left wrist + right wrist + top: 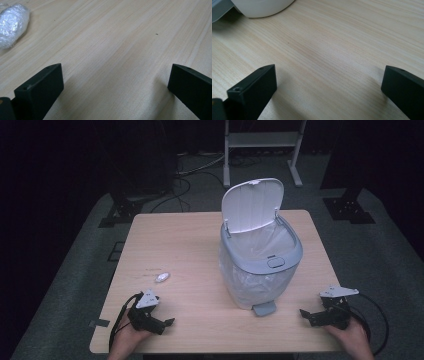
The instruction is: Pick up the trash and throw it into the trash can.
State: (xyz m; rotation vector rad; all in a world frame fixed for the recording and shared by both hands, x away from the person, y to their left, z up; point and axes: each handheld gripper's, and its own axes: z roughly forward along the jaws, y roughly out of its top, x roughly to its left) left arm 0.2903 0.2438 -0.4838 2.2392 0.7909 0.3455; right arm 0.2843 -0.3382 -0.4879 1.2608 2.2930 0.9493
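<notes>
A white pedal bin (260,265) with a grey rim stands on the wooden table (180,240), right of centre. Its lid (252,204) is up and a clear liner shows inside. The grey pedal (264,308) faces the front edge. A small crumpled wad of clear plastic (162,277) (12,25) lies on the left part of the table. My left gripper (167,322) (115,82) rests open near the front left edge, below the wad, with bare wood between its jaws. My right gripper (305,314) (328,82) is open at the front right, and the bin's base (262,7) lies ahead of it.
A white metal stand (262,150) and dark tripod feet (117,212) stand on the grey floor beyond the table. Cables trail across the floor at the back. Each gripper's cable loops off the table's front corners.
</notes>
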